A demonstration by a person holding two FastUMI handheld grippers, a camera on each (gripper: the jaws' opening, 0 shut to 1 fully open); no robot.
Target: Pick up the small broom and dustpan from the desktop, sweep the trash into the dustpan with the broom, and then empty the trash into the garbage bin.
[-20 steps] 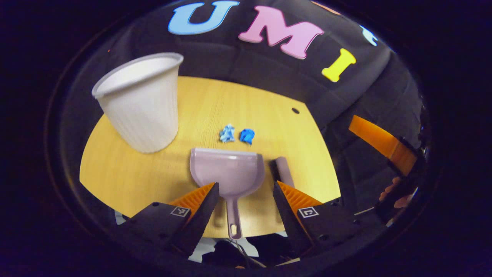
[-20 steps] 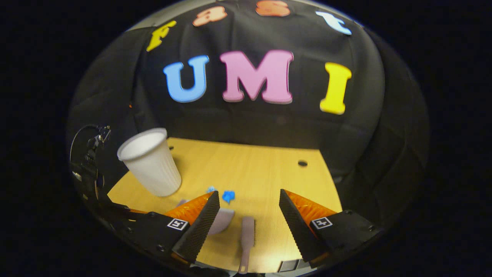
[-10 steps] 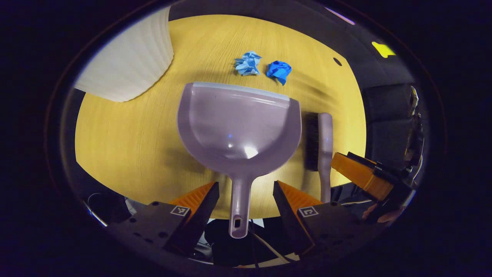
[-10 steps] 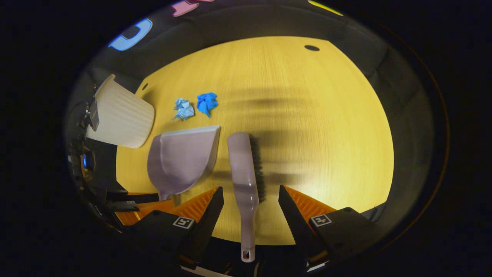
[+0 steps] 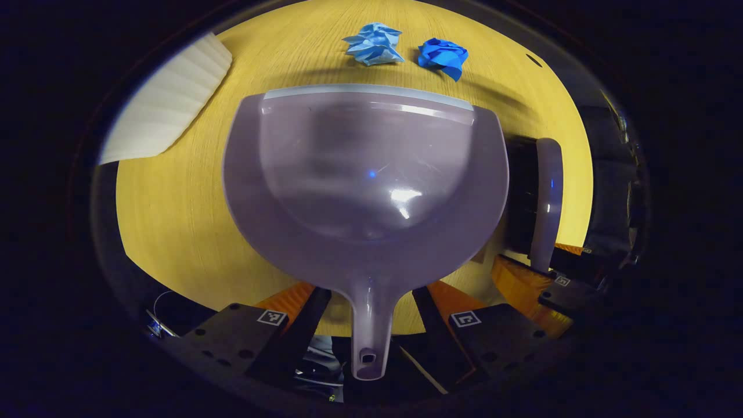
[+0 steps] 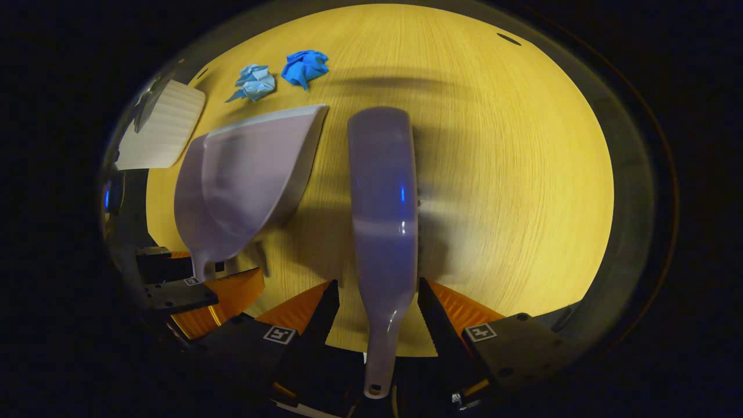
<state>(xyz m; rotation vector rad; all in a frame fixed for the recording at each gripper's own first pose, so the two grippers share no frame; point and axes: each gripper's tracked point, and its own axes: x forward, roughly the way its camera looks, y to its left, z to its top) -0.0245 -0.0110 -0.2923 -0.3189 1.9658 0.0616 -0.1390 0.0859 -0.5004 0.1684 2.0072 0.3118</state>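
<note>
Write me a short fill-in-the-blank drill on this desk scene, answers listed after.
1. The left gripper straddles the handle of the ____.
2. The right gripper straddles the handle of the ____.
3. Beyond the dustpan's lip lie ____ crumpled blue paper scraps.
4. The broom lies to the dustpan's ____.

Answers: dustpan; broom; two; right

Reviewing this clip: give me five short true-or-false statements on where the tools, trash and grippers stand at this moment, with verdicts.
1. The dustpan handle lies between the left gripper fingers. True.
2. The paper balls are inside the dustpan. False: both lie on the table beyond its front lip.
3. The broom handle lies between the right gripper fingers. True.
4. The white bin stands right of the broom in the right gripper view. False: it is far left.
5. Both grippers are shut. False: both are open.
</note>
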